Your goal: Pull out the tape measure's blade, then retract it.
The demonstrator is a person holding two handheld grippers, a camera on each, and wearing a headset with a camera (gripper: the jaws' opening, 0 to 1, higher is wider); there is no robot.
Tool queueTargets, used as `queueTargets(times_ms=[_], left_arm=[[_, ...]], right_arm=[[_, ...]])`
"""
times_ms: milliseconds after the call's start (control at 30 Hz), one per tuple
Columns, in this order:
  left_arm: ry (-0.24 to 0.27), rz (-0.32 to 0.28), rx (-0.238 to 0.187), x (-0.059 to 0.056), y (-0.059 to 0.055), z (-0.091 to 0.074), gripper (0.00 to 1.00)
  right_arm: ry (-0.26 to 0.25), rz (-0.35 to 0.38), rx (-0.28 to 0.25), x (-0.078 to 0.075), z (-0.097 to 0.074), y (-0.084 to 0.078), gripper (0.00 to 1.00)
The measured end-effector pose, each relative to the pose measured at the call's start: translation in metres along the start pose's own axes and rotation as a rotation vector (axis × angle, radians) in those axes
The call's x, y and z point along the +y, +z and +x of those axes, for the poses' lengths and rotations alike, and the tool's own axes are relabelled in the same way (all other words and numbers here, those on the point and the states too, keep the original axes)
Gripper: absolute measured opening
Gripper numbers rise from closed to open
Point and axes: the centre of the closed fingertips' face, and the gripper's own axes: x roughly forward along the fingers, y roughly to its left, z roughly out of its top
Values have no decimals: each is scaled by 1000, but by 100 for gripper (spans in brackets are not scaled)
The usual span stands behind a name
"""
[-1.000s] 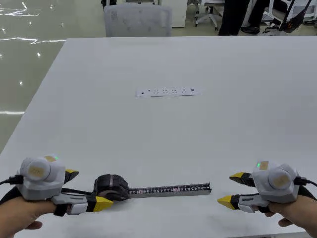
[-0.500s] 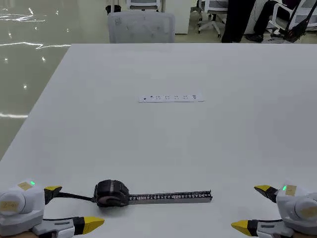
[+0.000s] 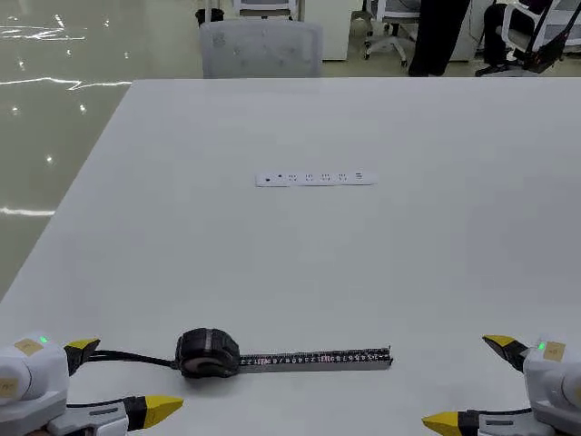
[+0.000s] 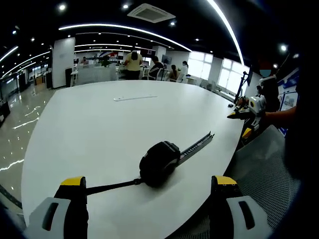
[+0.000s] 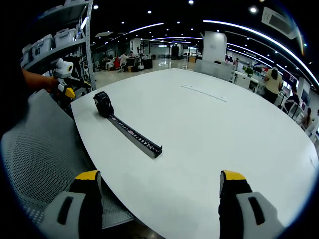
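My left hand-held gripper, which flanked the rounded black tape measure a second ago, now sits back from it, jaws open. My right hand-held gripper is open too, well apart. The blade lies extended on the smooth white desk, its markings too small to read.

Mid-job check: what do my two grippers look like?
They match. The left gripper and the right gripper each have a rounded pale grey body, dark jaws ending in pointed yellow tips, a tan sticker on the top cap and a small green light. In the gripper views, each jaw's grey shell has a dark slot.
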Motion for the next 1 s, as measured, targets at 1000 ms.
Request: queueTargets(times_ms=[1000], left_arm=[[12, 34, -27, -2, 3, -2, 100]], right_arm=[[-12, -7, -1, -8, -15, -4, 100]])
